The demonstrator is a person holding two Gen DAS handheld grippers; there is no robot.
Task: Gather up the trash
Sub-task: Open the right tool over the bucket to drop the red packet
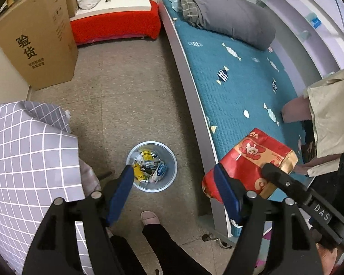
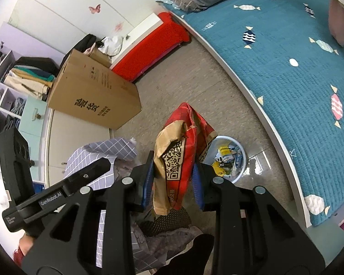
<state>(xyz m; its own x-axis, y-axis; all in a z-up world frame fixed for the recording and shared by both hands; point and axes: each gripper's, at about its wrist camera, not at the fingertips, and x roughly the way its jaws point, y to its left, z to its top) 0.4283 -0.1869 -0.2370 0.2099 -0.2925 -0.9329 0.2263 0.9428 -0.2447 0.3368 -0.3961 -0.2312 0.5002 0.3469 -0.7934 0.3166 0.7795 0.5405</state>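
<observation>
A red and gold snack bag hangs between the blue pads of my right gripper, which is shut on it, in the air just left of the bin. The same bag shows in the left wrist view at the bed's edge, with the right gripper's finger on it. A pale round trash bin with several wrappers inside stands on the floor; it also shows in the right wrist view. My left gripper is open and empty above the floor, over the bin's right side.
A bed with a teal quilt runs along the right. A large cardboard box stands at the far left, a red bench behind. A grey checked cloth lies at the left. The person's foot is near the bin.
</observation>
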